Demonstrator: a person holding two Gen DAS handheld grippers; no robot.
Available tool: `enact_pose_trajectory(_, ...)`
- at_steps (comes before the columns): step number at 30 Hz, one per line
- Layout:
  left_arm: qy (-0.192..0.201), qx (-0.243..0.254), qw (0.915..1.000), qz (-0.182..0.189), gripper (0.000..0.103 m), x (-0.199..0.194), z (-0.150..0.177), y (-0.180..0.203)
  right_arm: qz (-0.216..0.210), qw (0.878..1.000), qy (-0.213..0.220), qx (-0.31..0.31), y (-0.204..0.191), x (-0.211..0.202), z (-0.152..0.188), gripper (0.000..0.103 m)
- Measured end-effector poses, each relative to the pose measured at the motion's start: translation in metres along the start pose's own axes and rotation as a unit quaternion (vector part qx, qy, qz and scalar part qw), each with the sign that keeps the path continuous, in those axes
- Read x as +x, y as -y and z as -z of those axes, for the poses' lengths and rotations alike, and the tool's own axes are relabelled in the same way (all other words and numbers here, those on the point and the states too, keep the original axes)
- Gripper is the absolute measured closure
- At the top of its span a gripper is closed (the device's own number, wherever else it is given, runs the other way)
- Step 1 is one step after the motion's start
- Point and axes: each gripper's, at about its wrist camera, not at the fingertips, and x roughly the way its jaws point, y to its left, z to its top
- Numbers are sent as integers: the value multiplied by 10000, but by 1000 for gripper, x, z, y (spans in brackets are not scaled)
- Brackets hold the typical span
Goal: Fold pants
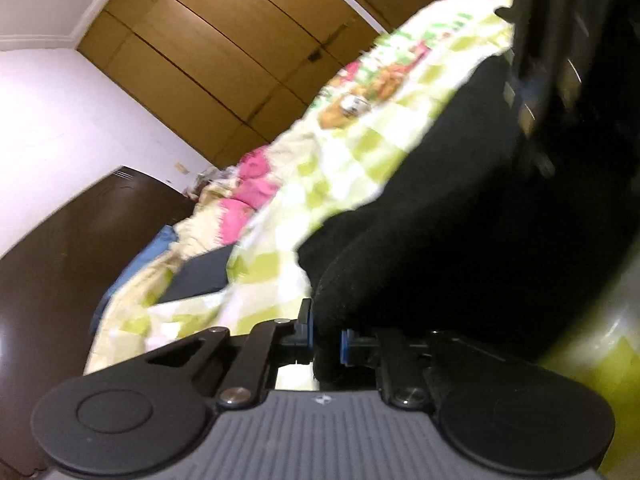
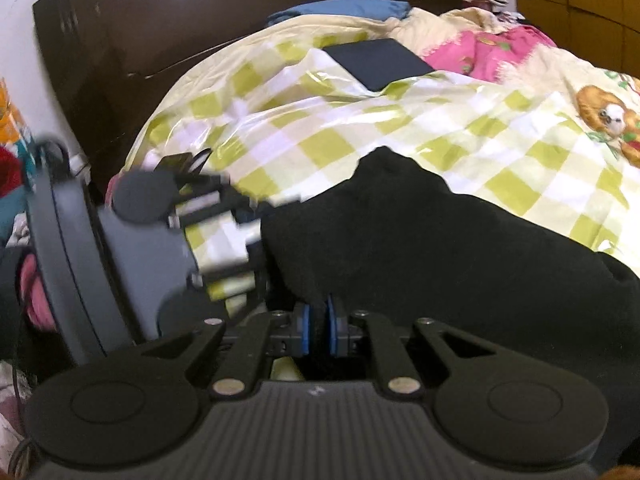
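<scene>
Black pants (image 2: 440, 248) lie bunched on a green-and-white checked bedspread (image 2: 328, 128). In the right wrist view my right gripper (image 2: 317, 330) is shut on a fold of the black cloth, which runs up and away from its blue pads (image 2: 305, 330). At the left of that view my left gripper (image 2: 264, 240) bites the pants' left edge. In the left wrist view the left gripper (image 1: 326, 338) is shut on a black fold of the pants (image 1: 460, 216), which fill the right half. The right gripper's dark body (image 1: 560, 60) shows blurred at the upper right.
A folded dark garment (image 2: 378, 62) lies further up the bed, with pink and cream bedding (image 2: 492, 46) beside it. A dark brown headboard (image 2: 160, 20) stands behind the bed. Wooden wardrobe doors (image 1: 248, 40) fill the far wall. Clutter sits at the left bedside (image 2: 12, 148).
</scene>
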Motion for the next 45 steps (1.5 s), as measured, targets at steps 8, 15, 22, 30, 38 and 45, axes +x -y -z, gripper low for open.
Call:
enact_pose_trajectory(8, -444, 1198, 9913, -330, 68, 8, 40, 47, 201, 9989, -430, 41, -2, 48, 19, 89)
enact_pose_trajectory(15, -850, 677, 9940, -144, 63, -21, 43, 27, 74, 9967, 355, 730, 21, -23, 29, 84)
enact_pose_trajectory(22, -822, -348, 9960, 14, 62, -51, 3, 9, 1439, 9686, 817, 1857, 112, -106, 57, 76)
enact_pose_trajectory(30, 267, -1032, 9809, 1628, 56, -29, -110, 84, 3211, 8866, 949, 3191, 267, -144, 63, 60)
enact_pose_trajectory(38, 260, -1355, 9571, 2550, 56, 10, -178, 159, 3762, 8566, 335, 3516, 369, -89, 44, 51)
enact_pose_trajectory(45, 162, -1149, 9627, 2444, 57, 11, -182, 163, 3428, 8561, 1069, 3718, 370, -141, 73, 99)
